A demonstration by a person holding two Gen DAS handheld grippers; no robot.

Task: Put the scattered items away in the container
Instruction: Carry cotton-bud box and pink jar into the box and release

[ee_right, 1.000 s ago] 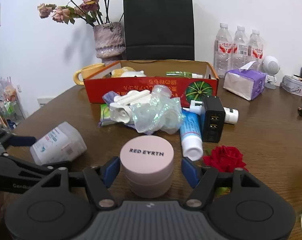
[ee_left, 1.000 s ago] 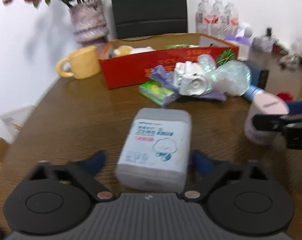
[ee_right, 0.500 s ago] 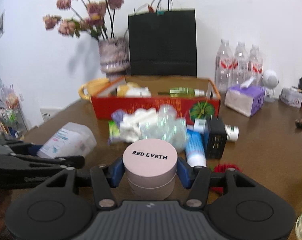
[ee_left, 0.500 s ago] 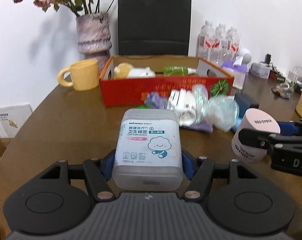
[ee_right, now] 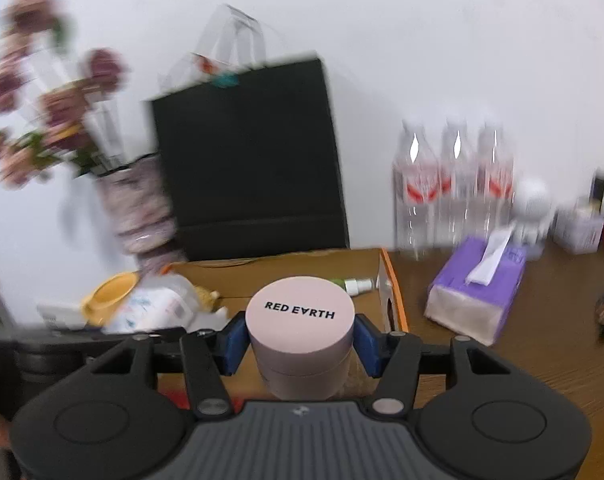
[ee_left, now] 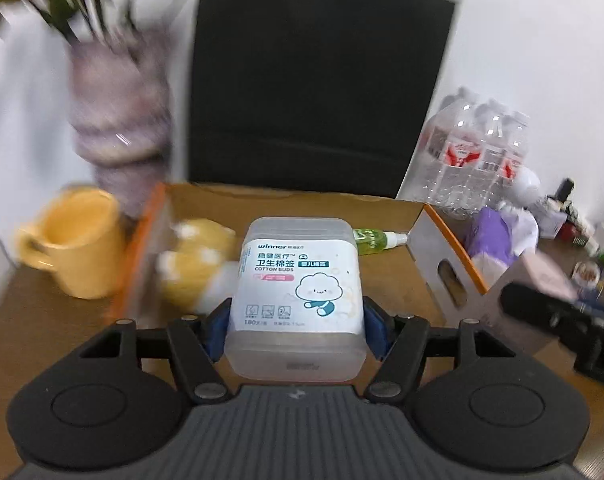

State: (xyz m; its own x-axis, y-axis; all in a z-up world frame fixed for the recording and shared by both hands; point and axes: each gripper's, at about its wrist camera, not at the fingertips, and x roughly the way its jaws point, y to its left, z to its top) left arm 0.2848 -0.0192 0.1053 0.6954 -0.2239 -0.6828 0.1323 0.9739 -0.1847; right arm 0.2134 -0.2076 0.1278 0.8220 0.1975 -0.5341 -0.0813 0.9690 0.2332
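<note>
cotton bud box (ee_left: 298, 296), pinched in the left tool (ee_left: 296, 330), and pink cream jar (ee_right: 302, 336), pinched in the right tool (ee_right: 300, 338), both hang over the open cardboard container (ee_left: 381, 276). best lowered onto bare floor, clear of the yellow toy (ee_left: 194, 268), before releasing.

White plain wall (ee_right: 421, 40) behind, evenly lit. Brown wood-grain table (ee_right: 541, 360). Black paper bag (ee_right: 254, 160) standing against wall, teal clip at top. Mottled vase (ee_right: 138, 208) with dried pinkish flowers (ee_right: 54, 108) on left, blurred. Yellow mug (ee_left: 82, 240) beside vase. Three clear water bottles (ee_right: 453, 184) on right near wall. Purple tissue pack (ee_right: 481, 280) in front of bottles. Small clutter at far right, too blurred to tell.
</note>
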